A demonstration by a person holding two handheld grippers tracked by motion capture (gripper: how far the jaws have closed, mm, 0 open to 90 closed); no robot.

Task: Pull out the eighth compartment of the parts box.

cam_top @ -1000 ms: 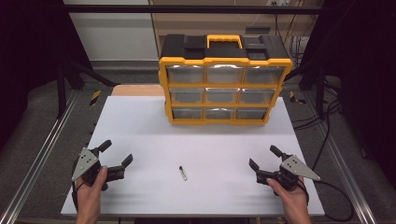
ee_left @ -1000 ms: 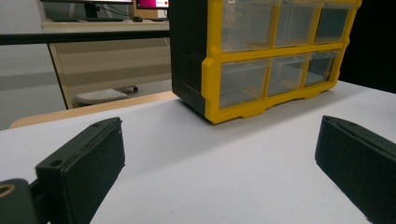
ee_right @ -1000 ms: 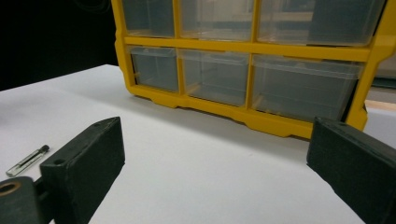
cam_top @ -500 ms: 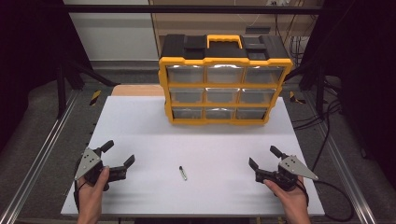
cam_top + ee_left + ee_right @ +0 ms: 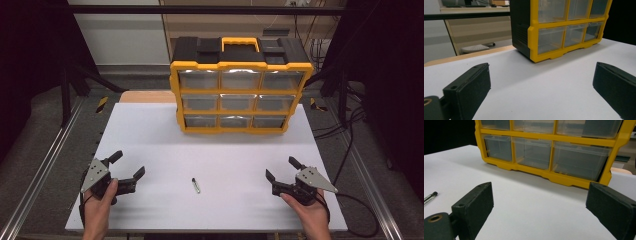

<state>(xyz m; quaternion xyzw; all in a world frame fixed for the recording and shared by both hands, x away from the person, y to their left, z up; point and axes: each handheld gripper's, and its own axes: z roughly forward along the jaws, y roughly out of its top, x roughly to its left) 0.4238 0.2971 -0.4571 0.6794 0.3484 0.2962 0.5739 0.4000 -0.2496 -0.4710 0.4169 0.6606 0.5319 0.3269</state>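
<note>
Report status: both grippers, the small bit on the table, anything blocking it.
Left gripper open, empty. Right gripper open, empty. Bit lies flat on the white table, between both, untouched. Path clear; drawer organizer stands farther back.

— Colours? The cabinet?
— Yellow frame, black top, clear drawers
— The table?
— Plain white; the bit on it is silvery with a dark tip
— And both grippers?
— Black jaws, grey plates

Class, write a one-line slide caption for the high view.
Two open grippers, left and right, flank a small bit before a yellow drawer organizer.
</note>
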